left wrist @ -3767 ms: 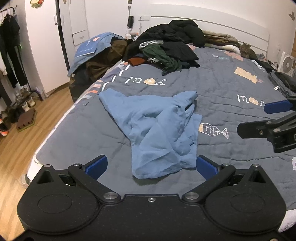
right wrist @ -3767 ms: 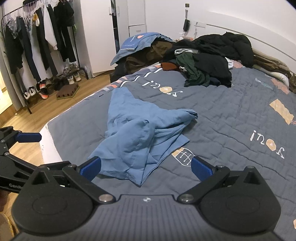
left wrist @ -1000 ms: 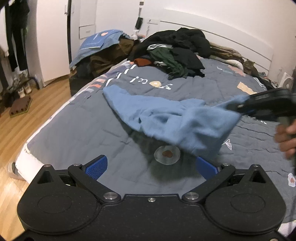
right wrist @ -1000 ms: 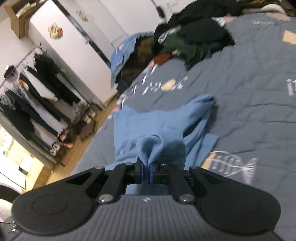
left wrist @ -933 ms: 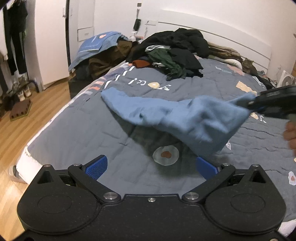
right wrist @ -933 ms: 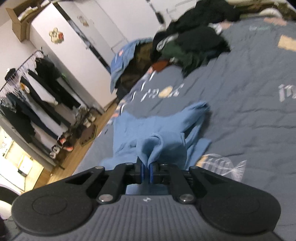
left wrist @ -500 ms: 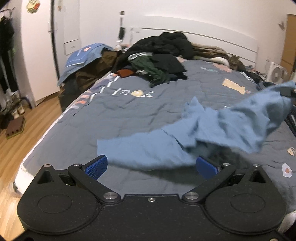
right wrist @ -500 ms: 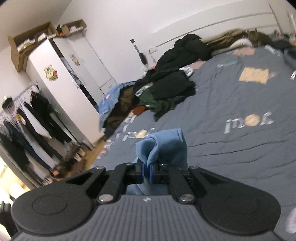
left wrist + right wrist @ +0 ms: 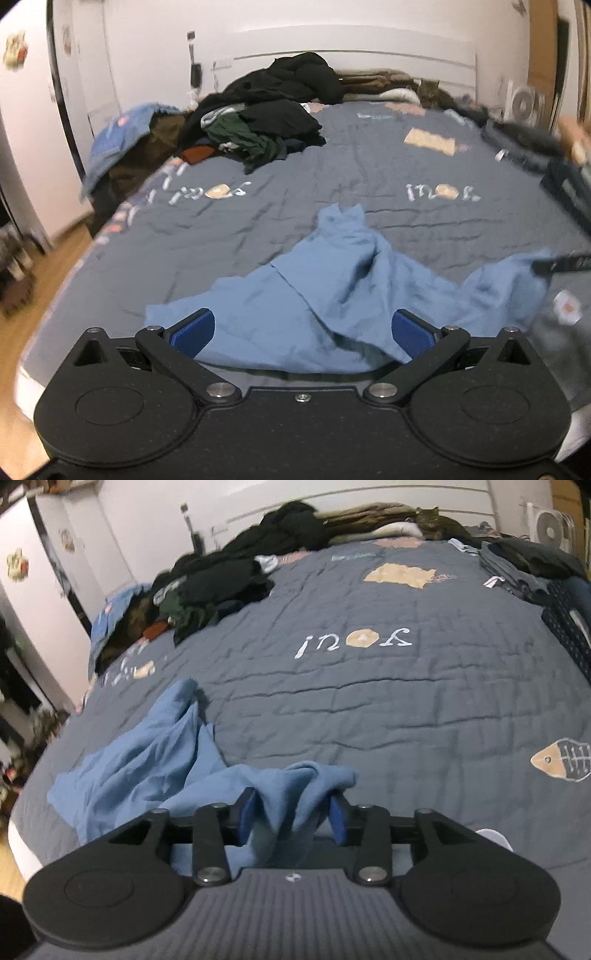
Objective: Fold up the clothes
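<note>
A crumpled light-blue garment (image 9: 332,291) lies on the grey quilt (image 9: 369,177) near the bed's front edge. My left gripper (image 9: 301,332) is open just above its near hem, touching nothing. In the left wrist view, the blurred tip of my right gripper (image 9: 539,266) sits at the garment's right corner. In the right wrist view, my right gripper (image 9: 291,816) stands open, a bunched fold of the blue garment (image 9: 147,760) draped loosely between its blue pads (image 9: 245,812). The rest of the cloth trails off to the left.
A heap of dark clothes (image 9: 273,110) covers the bed's far left. Folded dark garments (image 9: 532,565) lie at the far right edge, and a cat (image 9: 436,518) rests by the headboard. A fan (image 9: 522,103) stands at the right. Wooden floor (image 9: 33,332) is on the left.
The right gripper carried the garment across to the right, lowered it onto the quilt, and its jaws have parted from shut to open. The left gripper stayed open.
</note>
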`<state>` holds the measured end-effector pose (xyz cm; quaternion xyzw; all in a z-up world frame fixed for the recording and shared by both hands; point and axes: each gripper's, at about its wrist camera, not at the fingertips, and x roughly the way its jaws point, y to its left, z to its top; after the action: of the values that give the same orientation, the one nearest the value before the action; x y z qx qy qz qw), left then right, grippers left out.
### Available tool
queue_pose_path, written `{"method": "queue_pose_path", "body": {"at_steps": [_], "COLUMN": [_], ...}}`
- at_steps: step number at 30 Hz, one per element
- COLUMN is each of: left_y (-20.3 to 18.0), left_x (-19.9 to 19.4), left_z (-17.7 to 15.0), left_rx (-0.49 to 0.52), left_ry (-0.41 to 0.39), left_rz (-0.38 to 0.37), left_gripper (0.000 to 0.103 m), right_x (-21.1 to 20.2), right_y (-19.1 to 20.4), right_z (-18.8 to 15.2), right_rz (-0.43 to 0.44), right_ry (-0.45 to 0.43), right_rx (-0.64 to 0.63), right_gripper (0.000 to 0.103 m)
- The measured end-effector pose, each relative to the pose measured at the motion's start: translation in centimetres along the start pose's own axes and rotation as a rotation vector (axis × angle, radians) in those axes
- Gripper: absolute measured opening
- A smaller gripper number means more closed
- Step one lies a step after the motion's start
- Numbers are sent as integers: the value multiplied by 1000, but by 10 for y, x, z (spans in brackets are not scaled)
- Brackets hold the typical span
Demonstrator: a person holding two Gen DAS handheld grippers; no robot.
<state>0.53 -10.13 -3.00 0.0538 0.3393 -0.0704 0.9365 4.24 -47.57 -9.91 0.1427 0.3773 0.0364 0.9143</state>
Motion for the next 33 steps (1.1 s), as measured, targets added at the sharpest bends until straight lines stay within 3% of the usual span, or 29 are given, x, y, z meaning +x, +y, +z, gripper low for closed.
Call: {"method": "queue_pose_path", "body": {"at_steps": [9, 14, 21, 26, 29, 33], "left_y": [-32, -31, 16, 51, 69, 68], "left_x": [24, 43, 51, 57, 61, 73], "left_z": [2, 12, 19, 23, 26, 33], "left_rx": [-4, -8, -95, -158, -194, -144], "left_ry": [-25, -48, -61, -70, -70, -70], "left_rz": [32, 33, 35, 37, 27, 1], "left_gripper": [103, 103, 103, 103, 103, 103], "right_x": [-25, -25, -30, -36, -34, -24], "right_y": [-33, -37, -18, 18, 60, 121], "right_z": [-6, -8, -3, -6, -9, -15], "right_rz": [28, 49, 87, 145, 203, 261], "right_ry": [-52, -42, -87, -87, -77, -65], "right_rx": [-6, -10, -59, -150, -259, -408], "right_gripper": [49, 49, 49, 50, 52, 55]}}
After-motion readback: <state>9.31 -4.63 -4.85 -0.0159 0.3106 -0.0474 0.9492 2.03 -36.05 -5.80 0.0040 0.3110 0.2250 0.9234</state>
